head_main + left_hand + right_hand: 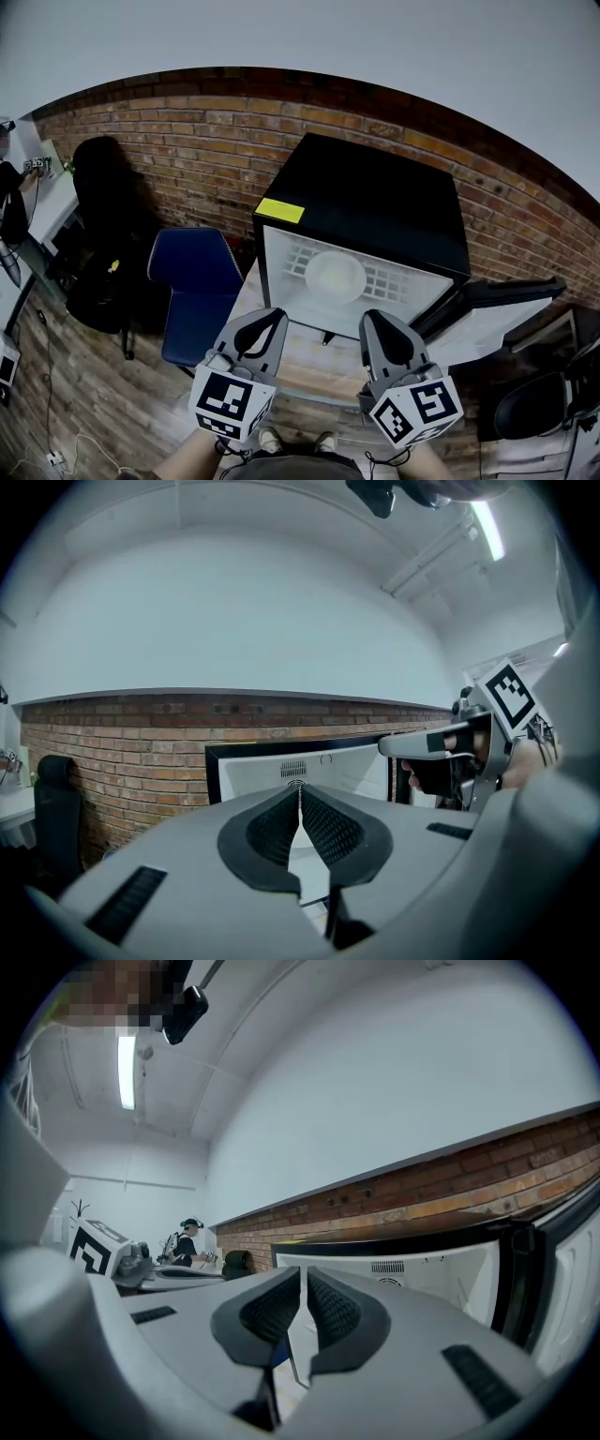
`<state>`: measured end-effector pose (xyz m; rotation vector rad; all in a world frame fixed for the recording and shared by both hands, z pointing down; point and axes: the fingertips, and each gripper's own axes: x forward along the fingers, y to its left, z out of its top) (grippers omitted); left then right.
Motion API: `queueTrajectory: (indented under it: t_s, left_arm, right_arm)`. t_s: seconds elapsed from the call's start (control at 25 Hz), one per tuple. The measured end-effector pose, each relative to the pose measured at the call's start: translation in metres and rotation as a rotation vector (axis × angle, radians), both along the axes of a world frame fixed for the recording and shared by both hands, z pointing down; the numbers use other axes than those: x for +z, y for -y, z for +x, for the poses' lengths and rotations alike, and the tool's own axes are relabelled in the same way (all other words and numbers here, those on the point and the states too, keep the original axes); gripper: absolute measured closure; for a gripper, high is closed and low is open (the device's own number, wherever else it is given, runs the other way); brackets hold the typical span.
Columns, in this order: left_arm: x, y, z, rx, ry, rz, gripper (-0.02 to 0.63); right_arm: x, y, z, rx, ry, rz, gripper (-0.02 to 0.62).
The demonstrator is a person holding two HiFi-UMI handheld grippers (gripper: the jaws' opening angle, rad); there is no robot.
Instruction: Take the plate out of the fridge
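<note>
A white plate point(336, 275) lies on the wire shelf inside the open black fridge point(375, 202), in the middle of its white interior. Both grippers hover side by side in front of the fridge opening, a little short of it. My left gripper point(276, 316) is shut with nothing between its jaws, and so is my right gripper point(373, 319). In the left gripper view the shut jaws point(298, 787) point at the fridge's white back wall point(262, 772) and hide the plate. The right gripper view shows its shut jaws point(304, 1273) before the fridge's interior point(441, 1274).
The fridge door point(492, 305) swings open to the right. A blue chair point(192, 281) stands left of the fridge, a black chair point(103, 234) beyond it. A brick wall point(187, 141) runs behind. The fridge rests on a light wooden top point(309, 361). A person point(187, 1238) stands far off.
</note>
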<state>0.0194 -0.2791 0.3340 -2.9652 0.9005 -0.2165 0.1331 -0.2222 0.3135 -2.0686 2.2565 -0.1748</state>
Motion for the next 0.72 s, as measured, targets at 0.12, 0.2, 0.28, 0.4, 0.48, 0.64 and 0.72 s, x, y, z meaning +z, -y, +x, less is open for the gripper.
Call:
queueTrajectory:
  t_s: [0.12,0.2,0.28,0.4,0.48,0.64,0.72]
  left_arm:
    - [0.004,0.008,0.011,-0.017,0.019,0.007,0.584]
    - [0.004,0.014,0.016,-0.028,0.016,0.006,0.584]
    - [0.002,0.021,0.022,-0.032,-0.002,-0.002,0.584]
    - [0.0,0.029,0.03,-0.024,-0.048,-0.038,0.584]
    - [-0.001,0.036,0.035,-0.021,-0.072,-0.057,0.583]
    - [0.006,0.049,0.043,-0.008,-0.119,-0.12,0.474]
    - [0.013,0.056,0.046,-0.002,-0.163,-0.185,0.464]
  right_arm:
    - [0.002,0.009,0.012,0.0,0.1,0.017,0.558]
    - [0.004,0.015,0.018,0.005,0.152,0.024,0.557]
    - [0.005,0.022,0.024,0.015,0.186,0.027,0.557]
    - [0.01,0.03,0.031,0.019,0.229,0.018,0.51]
    - [0.016,0.035,0.036,0.025,0.269,0.01,0.489]
    - [0.03,0.047,0.046,0.061,0.355,-0.012,0.472]
    - [0.04,0.051,0.052,0.082,0.383,-0.027,0.455]
